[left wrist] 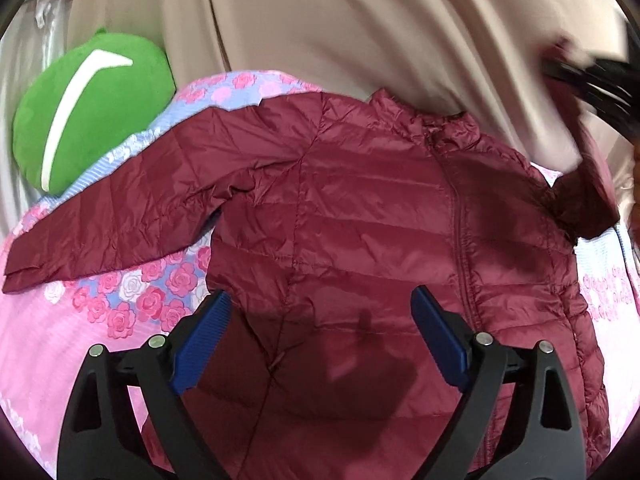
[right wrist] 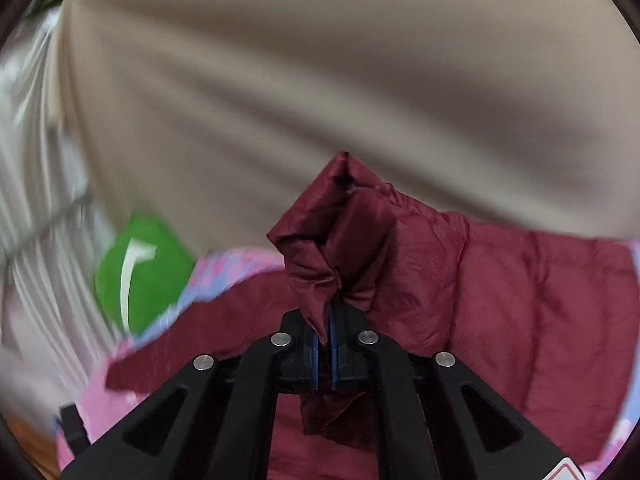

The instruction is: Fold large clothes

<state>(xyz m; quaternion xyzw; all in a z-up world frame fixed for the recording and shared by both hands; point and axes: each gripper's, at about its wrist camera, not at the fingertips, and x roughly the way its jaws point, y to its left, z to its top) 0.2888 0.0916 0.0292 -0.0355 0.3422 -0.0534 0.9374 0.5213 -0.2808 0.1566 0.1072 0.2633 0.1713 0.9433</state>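
A maroon puffer jacket lies front up on a pink floral bedspread, its left sleeve spread out flat. My left gripper is open and empty, hovering over the jacket's lower body. My right gripper is shut on the cuff of the jacket's right sleeve and holds it lifted above the jacket. In the left wrist view the right gripper shows blurred at the far right with the raised sleeve hanging below it.
A green plush cushion with a white stripe lies at the bed's far left; it also shows in the right wrist view. A beige curtain hangs behind the bed. White pleated fabric is at the left.
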